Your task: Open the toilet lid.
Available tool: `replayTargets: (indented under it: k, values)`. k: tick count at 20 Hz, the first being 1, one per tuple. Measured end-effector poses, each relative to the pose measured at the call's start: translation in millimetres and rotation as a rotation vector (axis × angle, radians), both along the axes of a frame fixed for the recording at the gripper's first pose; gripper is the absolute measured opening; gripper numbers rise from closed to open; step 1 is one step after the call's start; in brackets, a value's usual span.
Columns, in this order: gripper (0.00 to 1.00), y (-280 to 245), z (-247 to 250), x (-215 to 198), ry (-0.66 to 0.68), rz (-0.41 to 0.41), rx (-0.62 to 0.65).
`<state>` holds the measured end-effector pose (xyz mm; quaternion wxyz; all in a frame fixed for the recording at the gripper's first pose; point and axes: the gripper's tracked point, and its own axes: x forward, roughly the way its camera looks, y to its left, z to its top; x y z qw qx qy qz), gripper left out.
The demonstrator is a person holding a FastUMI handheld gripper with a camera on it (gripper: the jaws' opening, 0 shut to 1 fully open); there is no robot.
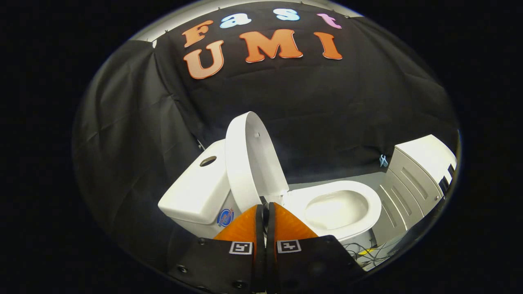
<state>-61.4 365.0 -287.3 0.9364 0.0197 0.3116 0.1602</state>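
Observation:
A white toilet stands just beyond my fingers. Its lid [251,159] is raised upright and leans back against the white tank [198,188]. The seat [369,204] lies down around the open bowl [335,210], which is to the right of my fingertips. My gripper [265,206] is shut, its two fingers pressed together with nothing between them. The fingertips sit just in front of the lid's hinge, apart from the lid.
A white cabinet [412,179] with ribbed panels stands to the right of the bowl. Cables [365,251] lie on the floor below the bowl. Black cloth walls close in the booth behind and to the left of the tank.

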Motion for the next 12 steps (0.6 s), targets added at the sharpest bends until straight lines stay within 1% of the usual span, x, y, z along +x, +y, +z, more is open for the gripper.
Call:
replayTargets:
  k: [7, 12]
  values:
    - [0.08, 21.9, -3.7, -8.1, -0.009, 0.047, -0.036]
    - [0.09, 28.4, -5.9, -13.7, -0.013, 0.064, -0.057]
